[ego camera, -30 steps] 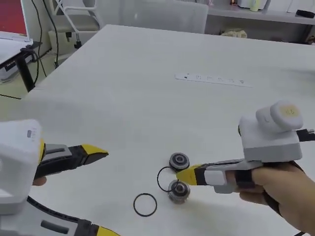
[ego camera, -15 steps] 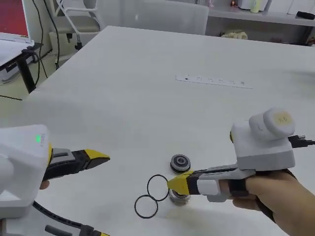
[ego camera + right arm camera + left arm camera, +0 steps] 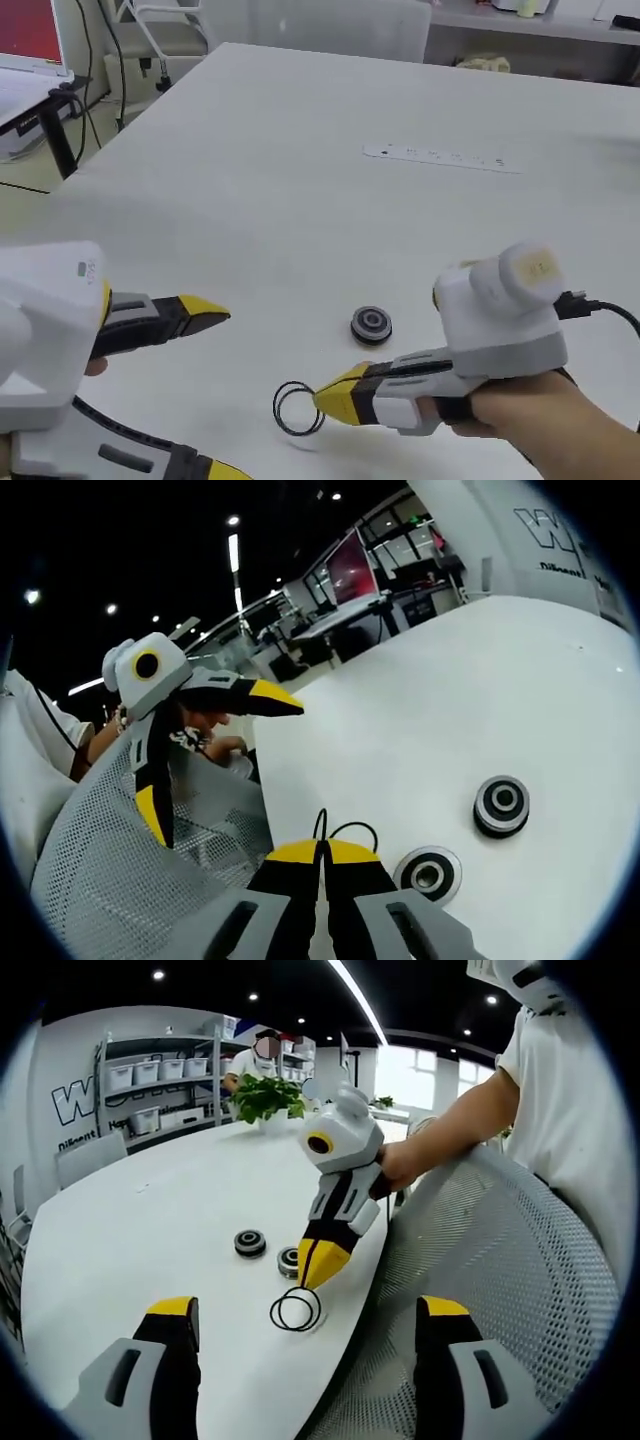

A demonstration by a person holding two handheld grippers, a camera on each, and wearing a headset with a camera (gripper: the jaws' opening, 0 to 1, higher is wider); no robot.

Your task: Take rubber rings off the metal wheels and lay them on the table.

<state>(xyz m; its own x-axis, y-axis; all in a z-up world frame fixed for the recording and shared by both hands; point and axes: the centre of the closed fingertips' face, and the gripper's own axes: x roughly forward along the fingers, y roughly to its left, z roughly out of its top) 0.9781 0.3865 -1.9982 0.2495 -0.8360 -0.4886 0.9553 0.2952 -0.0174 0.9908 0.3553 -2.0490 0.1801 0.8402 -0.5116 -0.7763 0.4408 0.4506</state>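
One rubber ring (image 3: 292, 408) pinched by right tool (image 3: 324, 398), left tool (image 3: 306, 1308) agape

I see a big white table (image 3: 300, 150). Past its far edge stands a white chair (image 3: 330, 25). Left of the table glows a red screen (image 3: 28, 30). Beyond the table, shelves (image 3: 150, 1075) hold boxes (image 3: 172, 1068). Lights (image 3: 352, 998) shine above the table.

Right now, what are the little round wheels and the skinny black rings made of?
The wheels look like metal: grey, shiny faces with a dark band around a bright hub that glints under the lights. The rings are probably rubber: very thin, dull black loops with no shine, though they are too thin to be sure.
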